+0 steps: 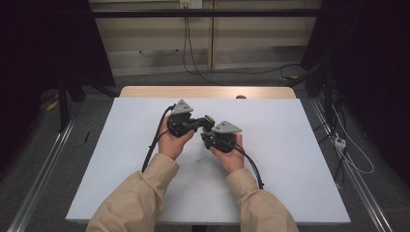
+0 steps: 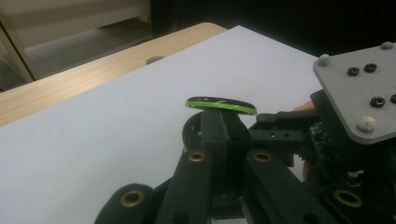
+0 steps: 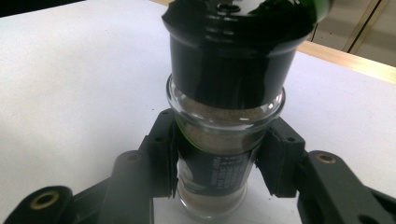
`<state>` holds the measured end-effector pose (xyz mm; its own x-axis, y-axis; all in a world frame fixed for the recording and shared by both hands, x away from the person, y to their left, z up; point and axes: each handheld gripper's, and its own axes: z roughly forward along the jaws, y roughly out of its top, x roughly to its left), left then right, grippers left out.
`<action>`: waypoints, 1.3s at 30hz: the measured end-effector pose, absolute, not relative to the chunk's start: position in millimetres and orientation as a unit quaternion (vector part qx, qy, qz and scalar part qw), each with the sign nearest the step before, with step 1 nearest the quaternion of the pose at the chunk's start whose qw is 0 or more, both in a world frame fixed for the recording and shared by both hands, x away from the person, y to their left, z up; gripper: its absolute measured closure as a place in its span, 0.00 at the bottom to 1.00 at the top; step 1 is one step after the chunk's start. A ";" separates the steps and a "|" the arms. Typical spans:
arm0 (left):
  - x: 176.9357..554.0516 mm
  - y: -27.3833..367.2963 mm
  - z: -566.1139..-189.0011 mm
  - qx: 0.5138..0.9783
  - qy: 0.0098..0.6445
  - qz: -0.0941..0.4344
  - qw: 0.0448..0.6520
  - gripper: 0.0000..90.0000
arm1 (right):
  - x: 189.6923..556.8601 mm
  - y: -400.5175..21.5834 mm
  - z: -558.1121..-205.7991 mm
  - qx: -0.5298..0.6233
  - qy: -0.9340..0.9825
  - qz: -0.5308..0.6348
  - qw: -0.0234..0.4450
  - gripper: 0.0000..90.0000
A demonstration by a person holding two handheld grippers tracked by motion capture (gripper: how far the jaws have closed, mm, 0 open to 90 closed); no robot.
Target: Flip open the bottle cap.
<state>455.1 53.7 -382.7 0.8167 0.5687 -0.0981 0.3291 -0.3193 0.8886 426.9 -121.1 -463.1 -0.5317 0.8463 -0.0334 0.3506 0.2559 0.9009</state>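
Right, my right gripper (image 3: 219, 172) clamps the clear glass spice jar of brown powder (image 3: 219, 154) between its pads for steadiness, while my left gripper (image 2: 223, 133) pinches its green-edged flip lid (image 2: 220, 105), likely prying it up.

In the high view we cannot make out the small glass spice jar with a black cap (image 1: 208, 126), hidden between the two hand-held grippers. In the right gripper view its green-edged flip lid (image 3: 322, 5) is cut off at the top edge.
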 end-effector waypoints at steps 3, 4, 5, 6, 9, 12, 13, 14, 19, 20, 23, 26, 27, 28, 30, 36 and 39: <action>455.9 52.4 -382.0 0.803 0.279 0.118 0.513 1.00 | 427.0 -121.3 -463.1 0.402 0.745 0.460 0.269 0.59; 456.2 52.2 -381.7 0.803 0.280 0.116 0.513 1.00 | 427.0 -121.1 -463.1 0.403 0.744 0.460 0.269 0.59; 456.3 51.8 -381.6 0.802 0.280 0.115 0.515 1.00 | 427.0 -121.0 -463.1 0.403 0.744 0.460 0.269 0.59; 456.3 51.8 -381.6 0.802 0.280 0.115 0.515 1.00 | 427.0 -121.0 -463.1 0.403 0.744 0.460 0.269 0.59; 456.8 50.9 -380.5 0.803 0.279 0.117 0.513 1.00 | 427.0 -121.0 -463.1 0.402 0.745 0.460 0.269 0.59; 457.4 49.4 -379.3 0.802 0.279 0.117 0.515 1.00 | 426.9 -120.8 -463.1 0.402 0.745 0.460 0.270 0.59; 457.8 49.1 -379.2 0.802 0.278 0.117 0.516 1.00 | 427.0 -120.9 -463.1 0.402 0.745 0.459 0.270 0.59; 457.8 49.1 -379.2 0.802 0.278 0.117 0.516 1.00 | 427.0 -120.9 -463.1 0.402 0.745 0.459 0.270 0.59; 458.8 47.7 -378.0 0.802 0.279 0.117 0.515 1.00 | 427.0 -120.8 -463.1 0.402 0.745 0.459 0.269 0.59; 458.8 47.5 -377.9 0.802 0.279 0.117 0.515 1.00 | 427.0 -120.9 -463.1 0.402 0.745 0.459 0.269 0.59; 459.0 46.8 -377.9 0.801 0.279 0.117 0.516 1.00 | 427.0 -120.9 -463.1 0.402 0.745 0.459 0.269 0.59; 459.2 46.6 -377.9 0.802 0.278 0.117 0.516 1.00 | 427.0 -120.9 -463.1 0.402 0.745 0.459 0.269 0.59; 459.3 46.7 -377.9 0.802 0.279 0.117 0.515 1.00 | 427.0 -120.8 -463.1 0.402 0.745 0.459 0.269 0.59; 459.3 46.7 -377.9 0.802 0.279 0.117 0.515 1.00 | 427.1 -120.9 -463.1 0.402 0.745 0.459 0.269 0.59; 459.4 46.6 -378.2 0.801 0.280 0.116 0.516 1.00 | 427.1 -120.8 -463.1 0.402 0.745 0.459 0.269 0.59; 459.9 46.7 -378.3 0.801 0.280 0.116 0.517 1.00 | 427.0 -120.7 -463.2 0.402 0.745 0.459 0.270 0.59; 460.2 46.3 -378.7 0.800 0.280 0.115 0.518 1.00 | 427.1 -120.7 -463.1 0.402 0.745 0.459 0.269 0.59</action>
<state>460.2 46.3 -378.7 0.8168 0.5673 -0.1052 0.3283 -0.3070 0.8933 427.1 -120.7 -463.1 -0.5319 0.8462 -0.0317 0.3530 0.2557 0.9000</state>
